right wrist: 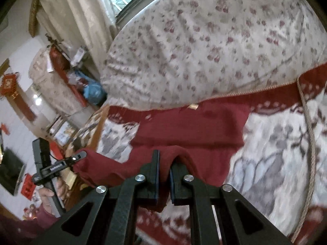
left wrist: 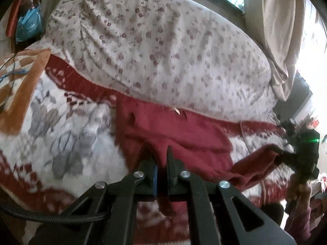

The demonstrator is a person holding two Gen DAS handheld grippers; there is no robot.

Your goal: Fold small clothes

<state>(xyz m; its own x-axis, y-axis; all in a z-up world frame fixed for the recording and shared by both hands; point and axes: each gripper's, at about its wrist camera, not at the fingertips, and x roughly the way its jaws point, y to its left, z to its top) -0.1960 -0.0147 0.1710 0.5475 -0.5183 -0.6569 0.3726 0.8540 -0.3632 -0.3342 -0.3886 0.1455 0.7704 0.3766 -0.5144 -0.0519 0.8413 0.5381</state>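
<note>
Lay spread on the patterned blanket [left wrist: 61, 134], just below the floral duvet [left wrist: 163, 51]: a dark red garment [left wrist: 173, 130], far edge touching the duvet's hem; near edge lifted off the blanket at two corners. Pinched between the nearly closed fingers of the left gripper [left wrist: 158, 153]: one fold of the garment's near edge. Clamped likewise in the right gripper [right wrist: 164, 160], fingers drawn close on bunched red cloth. Ran down the blanket right of the garment: a beige cord [right wrist: 310, 143]. Both views blurred.
</note>
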